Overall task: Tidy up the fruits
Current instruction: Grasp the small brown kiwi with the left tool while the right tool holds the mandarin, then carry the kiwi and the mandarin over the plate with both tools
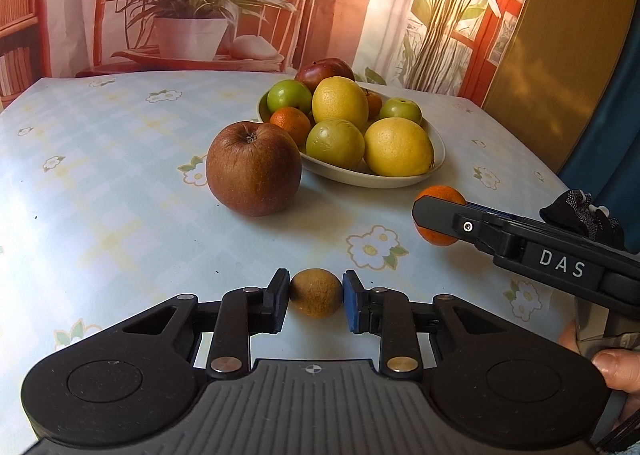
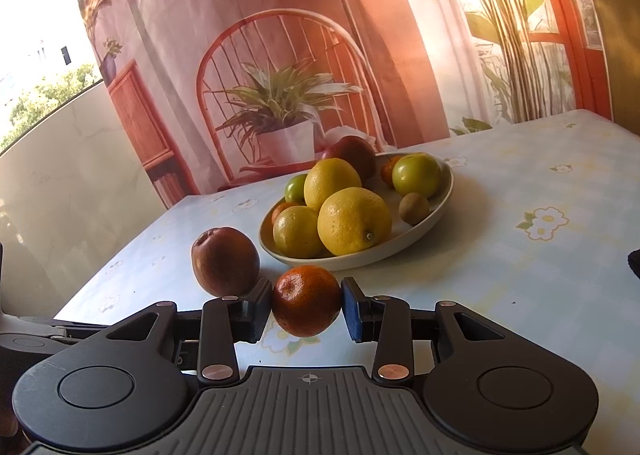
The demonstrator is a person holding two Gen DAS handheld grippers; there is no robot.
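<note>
While your left gripper [image 1: 316, 293] points down at the near edge of the table [image 1: 120, 159], its two pads are pressed against the sides of a small brown kiwi [image 1: 316, 292], so the claw is closed on that fruit with only the kiwi's width between the fingers; whether the kiwi rests on the flowered cloth or sits just above it cannot be told. Your right gripper [image 2: 306, 305] is likewise clamped on a small orange [image 2: 306, 301], one pad on each side, and from the left wrist view that orange [image 1: 440, 221] shows past the tip of the right gripper's finger, off to the right of the kiwi and nearer to you than the bowl [image 1: 400, 179]. That pale, shallow bowl stands toward the far middle of the table and already holds a heap of fruit: two big lemons [image 1: 398, 147], several green round fruits, a couple of small oranges, a red apple at the back and, seen from the right wrist, another kiwi [image 2: 414, 208] lying against the bowl's right side. A large russet apple [image 1: 254, 169] sits upright on the cloth just beside the bowl's left edge, outside it. Your fingers [image 1: 612, 369] wrap the right gripper's handle at the lower right edge.
</note>
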